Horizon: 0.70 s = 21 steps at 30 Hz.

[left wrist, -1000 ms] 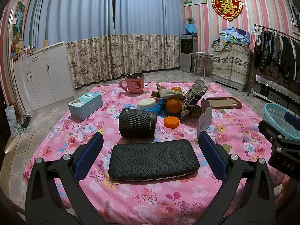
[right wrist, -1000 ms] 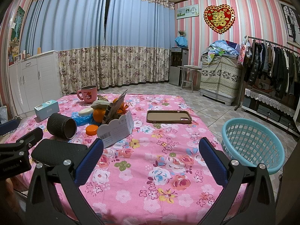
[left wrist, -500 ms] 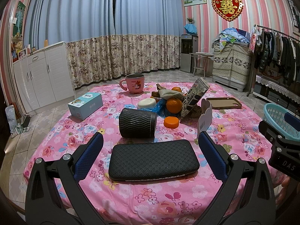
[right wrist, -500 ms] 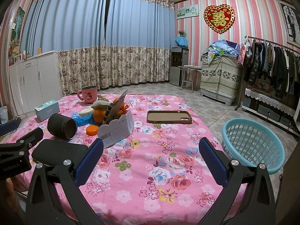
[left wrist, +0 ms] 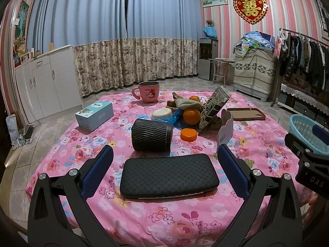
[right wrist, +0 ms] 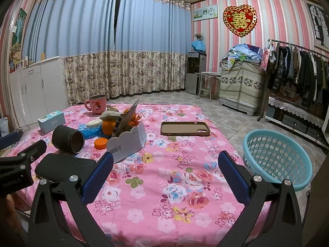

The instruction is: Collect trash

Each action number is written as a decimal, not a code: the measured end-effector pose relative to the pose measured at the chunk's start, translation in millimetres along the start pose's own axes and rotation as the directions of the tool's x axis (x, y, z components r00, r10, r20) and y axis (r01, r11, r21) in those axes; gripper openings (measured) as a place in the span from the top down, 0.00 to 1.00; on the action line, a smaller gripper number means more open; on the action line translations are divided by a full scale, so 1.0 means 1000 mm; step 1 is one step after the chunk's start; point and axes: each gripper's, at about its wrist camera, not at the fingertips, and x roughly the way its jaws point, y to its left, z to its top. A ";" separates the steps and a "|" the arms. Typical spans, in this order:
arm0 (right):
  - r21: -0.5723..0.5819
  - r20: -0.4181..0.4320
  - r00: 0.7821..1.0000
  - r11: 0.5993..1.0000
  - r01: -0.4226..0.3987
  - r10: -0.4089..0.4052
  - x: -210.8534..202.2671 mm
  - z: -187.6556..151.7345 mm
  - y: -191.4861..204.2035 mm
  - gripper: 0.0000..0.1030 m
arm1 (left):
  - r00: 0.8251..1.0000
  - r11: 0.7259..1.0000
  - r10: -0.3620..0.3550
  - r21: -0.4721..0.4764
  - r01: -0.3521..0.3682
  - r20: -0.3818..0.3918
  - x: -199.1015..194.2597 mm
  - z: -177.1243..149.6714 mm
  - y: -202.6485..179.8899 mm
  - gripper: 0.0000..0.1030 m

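A heap of trash lies mid-table: a patterned carton (left wrist: 213, 107), oranges (left wrist: 191, 115), an orange lid (left wrist: 188, 134), a white lid (left wrist: 161, 113), blue plastic wrap (left wrist: 176, 118) and a white cloud-shaped card (left wrist: 225, 131). The heap also shows in the right wrist view (right wrist: 121, 121). A turquoise basket (right wrist: 275, 158) stands off the table's right side. My left gripper (left wrist: 164, 168) is open and empty, hovering over a black case (left wrist: 168, 178). My right gripper (right wrist: 165, 173) is open and empty over bare tablecloth.
On the pink floral table (right wrist: 174, 185) also lie a black ribbed cup on its side (left wrist: 151, 134), a pink mug (left wrist: 148, 91), a blue tissue box (left wrist: 94, 116) and a brown phone case (right wrist: 185, 128). White cabinets stand left, a clothes rack right.
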 end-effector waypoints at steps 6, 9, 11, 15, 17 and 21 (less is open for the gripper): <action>0.003 -0.001 1.000 1.000 0.000 0.000 0.000 0.000 0.000 0.03 | 1.000 1.000 0.000 0.004 0.000 0.007 -0.005 -0.005 -0.001 0.05; 0.002 0.001 1.000 1.000 -0.001 0.001 0.000 0.000 0.000 0.03 | 1.000 1.000 -0.002 0.003 0.002 0.006 -0.004 -0.007 -0.003 0.05; 0.003 0.001 1.000 1.000 -0.001 0.001 0.000 0.003 0.000 0.03 | 1.000 1.000 -0.004 0.002 0.004 0.006 -0.005 -0.005 -0.003 0.05; 0.007 -0.001 1.000 1.000 0.000 0.000 -0.006 0.005 -0.002 0.03 | 1.000 1.000 -0.002 0.000 0.002 0.003 -0.004 -0.003 0.000 0.05; 0.006 0.000 1.000 1.000 0.001 -0.001 -0.006 0.005 -0.002 0.03 | 1.000 1.000 0.001 -0.006 -0.001 -0.007 -0.001 0.000 0.001 0.05; 0.017 -0.009 1.000 1.000 0.003 -0.003 0.002 0.009 -0.003 0.03 | 1.000 1.000 0.001 -0.021 -0.002 -0.028 0.012 0.003 0.002 0.05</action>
